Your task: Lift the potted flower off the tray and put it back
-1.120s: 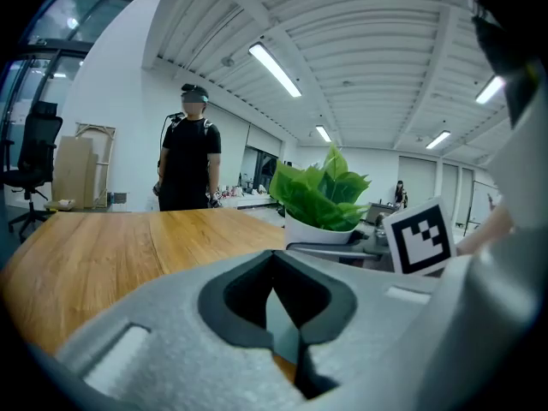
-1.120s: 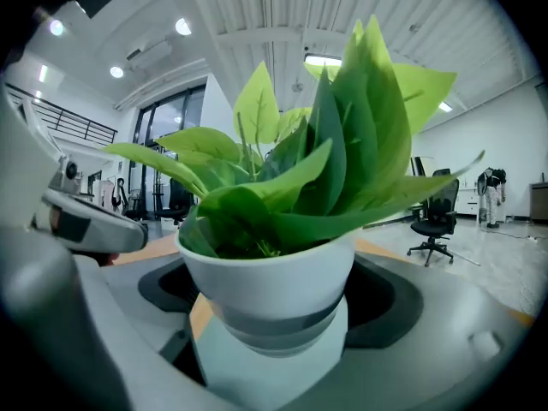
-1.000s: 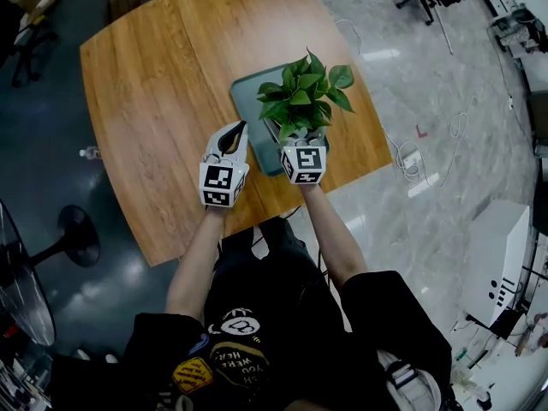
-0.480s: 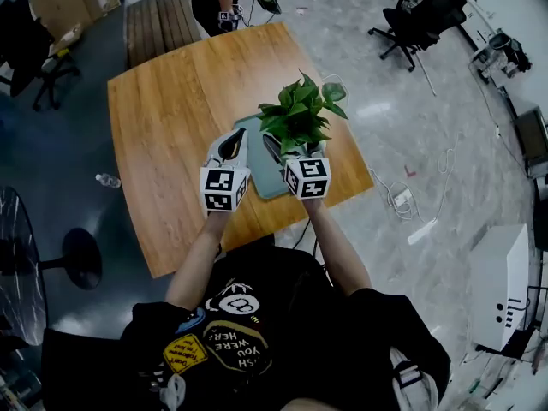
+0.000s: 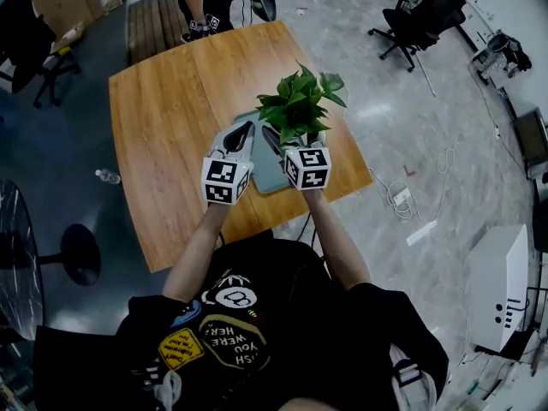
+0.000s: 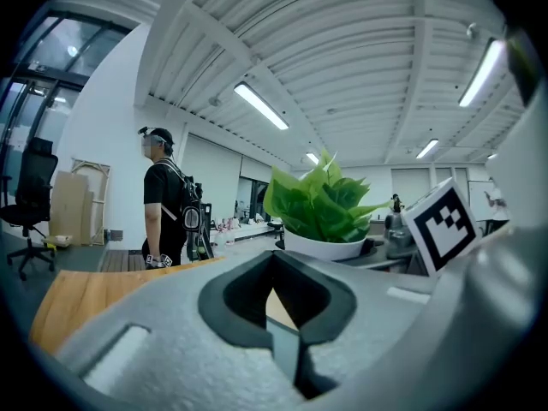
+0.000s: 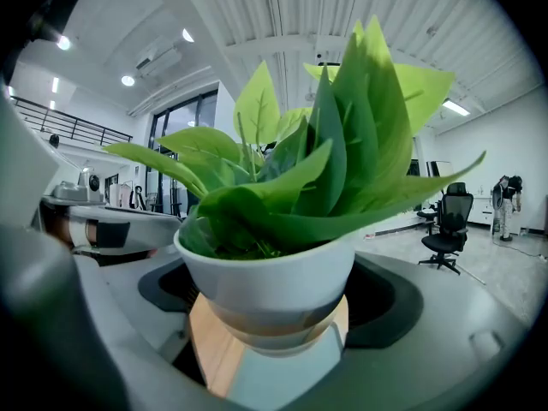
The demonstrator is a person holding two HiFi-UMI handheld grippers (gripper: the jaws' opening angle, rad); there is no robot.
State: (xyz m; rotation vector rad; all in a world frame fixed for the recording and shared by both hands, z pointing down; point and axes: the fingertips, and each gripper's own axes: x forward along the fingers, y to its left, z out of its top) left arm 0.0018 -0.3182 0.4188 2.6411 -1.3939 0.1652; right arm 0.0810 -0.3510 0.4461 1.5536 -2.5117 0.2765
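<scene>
Right gripper view: right gripper (image 7: 274, 319) fingers clamp potted flower (image 7: 278, 268), lifted above tray (image 5: 266, 176); left gripper (image 6: 287, 354) fingers closed, empty.

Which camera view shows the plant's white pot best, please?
The right gripper view: the white pot fills the centre, from rim to base. The left gripper view shows it small, side-on; in the head view the leaves hide nearly all of it.

A wooden table (image 5: 171, 118) is set on a grey floor. A person (image 5: 205, 2) is seen standing just beyond its far edge. A plastic bottle (image 5: 106, 176) is laid on the floor just off its left edge. An office chair (image 5: 411, 24) is parked well beyond its far right corner.
</scene>
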